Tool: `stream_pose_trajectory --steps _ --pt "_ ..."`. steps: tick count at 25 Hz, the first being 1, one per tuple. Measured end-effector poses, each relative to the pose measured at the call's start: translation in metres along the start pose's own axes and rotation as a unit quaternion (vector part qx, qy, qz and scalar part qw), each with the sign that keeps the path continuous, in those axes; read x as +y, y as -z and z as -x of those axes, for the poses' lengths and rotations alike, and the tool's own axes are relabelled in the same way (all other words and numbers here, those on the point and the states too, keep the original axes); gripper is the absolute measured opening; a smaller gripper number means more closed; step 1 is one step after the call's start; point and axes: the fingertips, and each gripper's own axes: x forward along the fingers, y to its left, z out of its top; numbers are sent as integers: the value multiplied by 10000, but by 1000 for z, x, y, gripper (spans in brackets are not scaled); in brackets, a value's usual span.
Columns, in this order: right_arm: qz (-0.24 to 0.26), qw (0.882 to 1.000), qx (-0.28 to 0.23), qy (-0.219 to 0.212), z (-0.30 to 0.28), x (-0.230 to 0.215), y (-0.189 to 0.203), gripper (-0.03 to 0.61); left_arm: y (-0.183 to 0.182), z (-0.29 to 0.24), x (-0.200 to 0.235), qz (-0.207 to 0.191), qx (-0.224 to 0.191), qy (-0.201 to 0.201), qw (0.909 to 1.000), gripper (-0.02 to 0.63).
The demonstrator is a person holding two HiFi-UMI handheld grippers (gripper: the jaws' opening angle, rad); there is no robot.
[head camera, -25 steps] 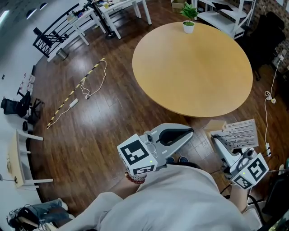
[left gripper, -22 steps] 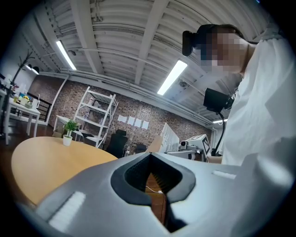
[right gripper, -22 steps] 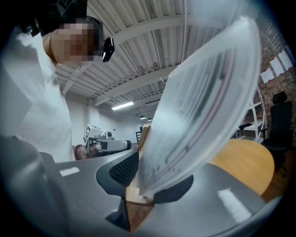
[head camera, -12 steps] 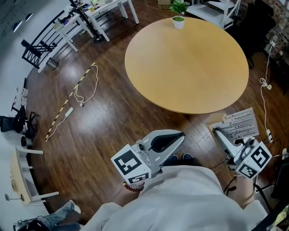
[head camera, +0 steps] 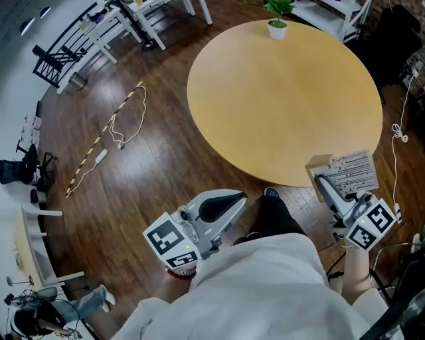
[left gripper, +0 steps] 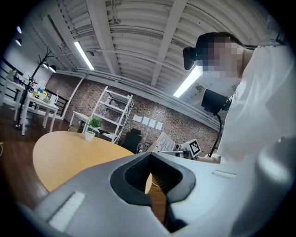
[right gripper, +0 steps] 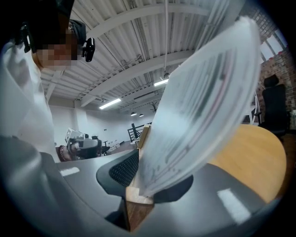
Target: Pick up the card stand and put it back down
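Observation:
The card stand (head camera: 350, 172), a wooden base block with a printed sheet standing in it, is held in the air just off the near-right edge of the round wooden table (head camera: 285, 93). My right gripper (head camera: 323, 180) is shut on the wooden base. In the right gripper view the card stand's sheet (right gripper: 203, 97) rises from between the jaws, and the right gripper (right gripper: 138, 162) clamps the wood. My left gripper (head camera: 236, 199) hangs over the floor in front of the person, shut with nothing in it. In its own view the left gripper (left gripper: 149, 156) has its jaws meeting, nothing between them.
A small potted plant (head camera: 277, 21) stands at the table's far edge. A white cable (head camera: 126, 123) and a striped strip (head camera: 99, 139) lie on the wooden floor at the left. White tables (head camera: 126, 20) stand at the back left, and a second cable (head camera: 402, 136) at the right.
The right gripper has carried the card stand up to the table's near-right edge. The left gripper has drifted left and lower in the head view.

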Motion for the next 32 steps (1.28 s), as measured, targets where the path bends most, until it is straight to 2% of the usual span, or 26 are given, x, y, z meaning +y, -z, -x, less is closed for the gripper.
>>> stream_pose_trajectory --steps 4,8,10,14,16,19,22,28,32 --pt "63 9996 206 -160 -47 -72 -8 103 -20 -40 44 74 -166 -309 9994 -9" --pt "343 9987 346 139 -101 -169 -40 103 -61 -95 79 -83 -228 -263 9994 -9" --pt "371 9982 428 177 -139 -213 -47 103 -79 -113 101 -66 -227 -368 9990 -9" --pt "492 9956 776 205 -226 -297 -30 103 -91 -133 165 11 -279 -872 9958 -9" --pt "457 9933 1017 306 -258 -330 -11 103 -88 -141 182 161 -197 -1025 9944 -9" --pt "553 9863 1491 432 -292 -366 16 103 -84 -149 191 325 -77 -1192 9923 -9" --pt "916 9762 1937 325 -329 -392 52 103 -65 -150 217 515 -8 -1412 9886 -9" --pt "1454 9567 2491 -397 -375 -417 92 103 -43 -157 260 808 139 -1748 9812 -9" --pt "2036 9344 2814 -789 -389 -429 112 104 -42 -161 290 726 -6 -1990 9773 -9"
